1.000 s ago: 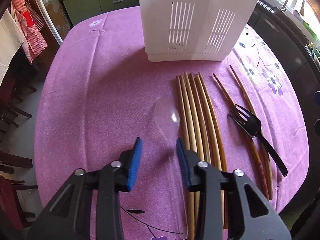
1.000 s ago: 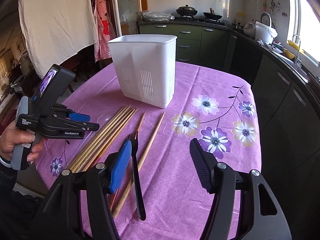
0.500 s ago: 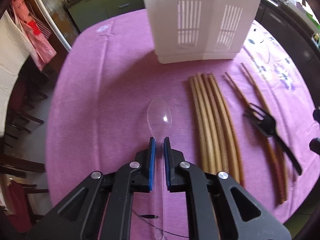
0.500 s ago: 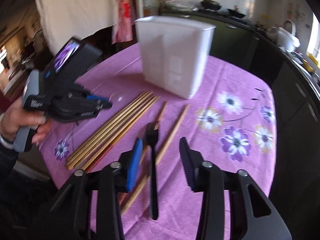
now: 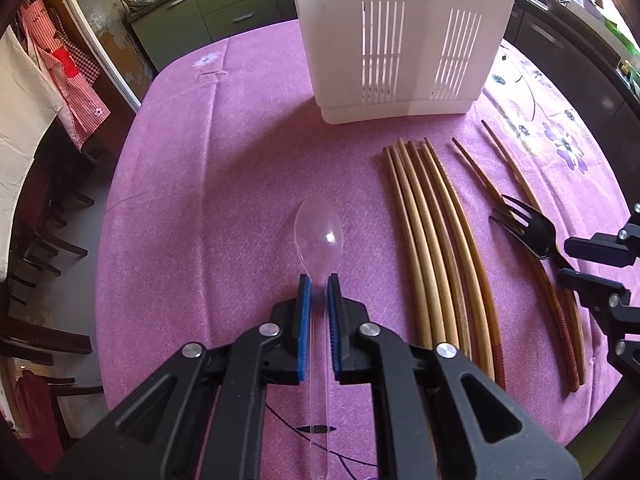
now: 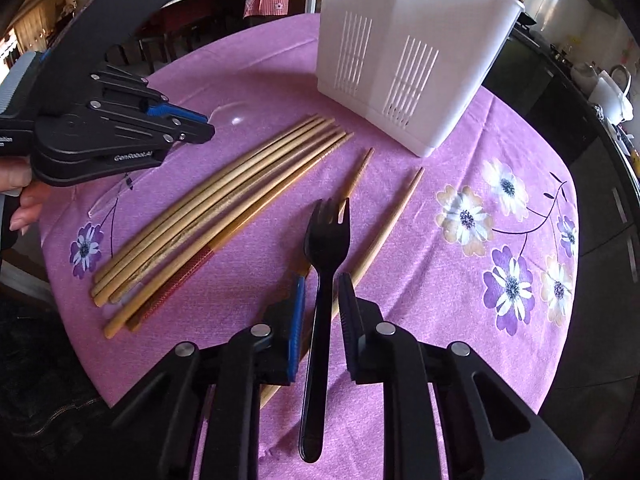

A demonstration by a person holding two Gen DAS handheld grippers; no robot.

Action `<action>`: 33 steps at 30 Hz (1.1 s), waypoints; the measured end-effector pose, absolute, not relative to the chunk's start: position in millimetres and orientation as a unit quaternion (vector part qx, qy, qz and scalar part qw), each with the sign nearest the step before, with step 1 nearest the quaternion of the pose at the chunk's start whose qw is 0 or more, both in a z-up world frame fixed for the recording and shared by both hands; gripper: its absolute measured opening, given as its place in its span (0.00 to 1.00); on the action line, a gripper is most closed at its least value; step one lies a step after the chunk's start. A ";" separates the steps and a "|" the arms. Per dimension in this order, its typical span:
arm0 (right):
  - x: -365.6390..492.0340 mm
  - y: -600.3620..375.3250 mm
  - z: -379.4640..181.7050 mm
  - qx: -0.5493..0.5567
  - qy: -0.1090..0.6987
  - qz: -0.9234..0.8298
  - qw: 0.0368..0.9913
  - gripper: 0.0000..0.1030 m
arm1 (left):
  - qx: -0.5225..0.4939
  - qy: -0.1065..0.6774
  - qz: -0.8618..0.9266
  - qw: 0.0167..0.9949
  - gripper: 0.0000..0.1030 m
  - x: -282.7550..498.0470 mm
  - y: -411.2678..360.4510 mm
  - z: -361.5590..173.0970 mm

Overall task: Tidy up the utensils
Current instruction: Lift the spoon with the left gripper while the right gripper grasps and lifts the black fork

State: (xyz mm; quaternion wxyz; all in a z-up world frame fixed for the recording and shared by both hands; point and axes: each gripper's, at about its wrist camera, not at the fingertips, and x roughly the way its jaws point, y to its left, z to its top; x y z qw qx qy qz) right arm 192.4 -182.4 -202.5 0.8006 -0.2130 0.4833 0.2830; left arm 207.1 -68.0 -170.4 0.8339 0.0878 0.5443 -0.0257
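A clear plastic spoon (image 5: 319, 232) lies on the purple tablecloth (image 5: 200, 200), and my left gripper (image 5: 319, 278) is shut on its handle just behind the bowl. A black plastic fork (image 6: 326, 232) lies across two loose chopsticks (image 6: 394, 216). My right gripper (image 6: 322, 278) straddles the fork's handle; its jaws are closing, with thin gaps still showing on both sides. Several bamboo chopsticks (image 6: 224, 200) lie bundled between spoon and fork. The white slotted utensil caddy (image 5: 400, 40) stands upright behind them.
A person's hand (image 6: 20, 196) holds the left gripper at the table's left edge. Dark chairs (image 5: 40, 240) stand off the left side, green cabinets (image 5: 224, 8) behind. The flowered cloth (image 6: 508, 280) to the right of the fork is bare.
My left gripper's jaws closed onto the spoon handle. My right gripper came down over the fork and its jaws narrowed around the handle.
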 end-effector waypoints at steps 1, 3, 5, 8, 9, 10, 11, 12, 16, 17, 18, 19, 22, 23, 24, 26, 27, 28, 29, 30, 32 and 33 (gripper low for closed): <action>194.3 -181.5 -204.0 -0.213 0.487 0.283 0.798 0.17 | 0.091 0.546 -0.024 0.833 0.08 207.0 -66.5 -170.9; 198.7 -180.2 -206.5 -0.215 0.494 0.278 0.796 0.18 | 0.092 0.545 -0.026 0.833 0.08 207.2 -66.6 -171.1; 201.1 -179.1 -208.0 -0.219 0.497 0.274 0.794 0.18 | 0.094 0.543 -0.027 0.834 0.08 207.0 -66.6 -171.3; 202.5 -176.7 -209.2 -0.226 0.496 0.268 0.795 0.09 | 0.095 0.541 -0.028 0.835 0.08 205.7 -68.0 -171.3; 204.0 -176.3 -210.0 -0.225 0.496 0.266 0.795 0.09 | 0.096 0.540 -0.028 0.836 0.08 205.7 -68.5 -171.3; 204.2 -176.3 -209.7 -0.223 0.495 0.265 0.797 0.09 | 0.096 0.540 -0.028 0.836 0.08 205.1 -68.8 -171.2; 202.7 -176.4 -207.9 -0.223 0.490 0.263 0.801 0.09 | 0.094 0.540 -0.028 0.836 0.08 205.1 -68.4 -170.9; 201.2 -176.9 -206.1 -0.221 0.485 0.263 0.804 0.09 | 0.092 0.540 -0.029 0.836 0.08 204.8 -67.5 -170.9; 193.5 -193.6 -183.3 -0.173 0.453 0.269 0.833 0.09 | 0.060 0.523 -0.053 0.848 0.08 201.4 -59.4 -145.1; 191.2 -199.8 -176.3 -0.156 0.443 0.271 0.840 0.09 | 0.049 0.506 -0.065 0.858 0.08 199.1 -58.0 -126.7; 189.7 -205.8 -169.4 -0.139 0.433 0.272 0.848 0.09 | 0.042 0.492 -0.074 0.867 0.08 197.5 -57.3 -112.4; 186.4 -214.3 -160.4 -0.114 0.420 0.274 0.858 0.09 | 0.027 0.462 -0.090 0.882 0.08 195.4 -55.8 -84.6; 177.7 -232.6 -141.3 -0.061 0.382 0.277 0.880 0.09 | -0.003 0.386 -0.130 0.914 0.08 193.6 -53.7 -21.8; 175.3 -237.1 -136.9 -0.047 0.371 0.278 0.885 0.09 | -0.012 0.354 -0.140 0.925 0.08 194.8 -53.4 0.4; 173.4 -240.5 -133.0 -0.033 0.362 0.280 0.888 0.09 | -0.022 0.313 -0.151 0.937 0.08 198.3 -53.6 26.4; 174.5 -243.8 -128.3 -0.017 0.354 0.286 0.890 0.09 | -0.026 0.242 -0.165 0.956 0.08 208.5 -57.3 61.4; 174.0 -244.9 -126.8 -0.013 0.352 0.286 0.891 0.09 | -0.026 0.223 -0.164 0.961 0.08 214.0 -59.5 69.3; 173.8 -245.3 -125.0 -0.009 0.351 0.288 0.891 0.09 | -0.024 0.209 -0.162 0.964 0.08 222.3 -63.1 75.5; 171.3 -245.0 -123.6 -0.007 0.351 0.290 0.891 0.09 | -0.024 0.203 -0.163 0.965 0.08 233.2 -65.7 78.7; 169.9 -246.1 -123.5 -0.005 0.349 0.287 0.892 0.09 | -0.021 0.207 -0.165 0.964 0.04 246.2 -71.4 79.3; 168.8 -248.9 -123.1 -0.002 0.348 0.282 0.894 0.09 | -0.008 0.225 -0.164 0.960 0.04 262.1 -82.3 74.2; 170.7 -250.6 -122.6 0.001 0.348 0.284 0.894 0.09 | -0.003 0.237 -0.172 0.956 0.04 265.0 -87.5 70.1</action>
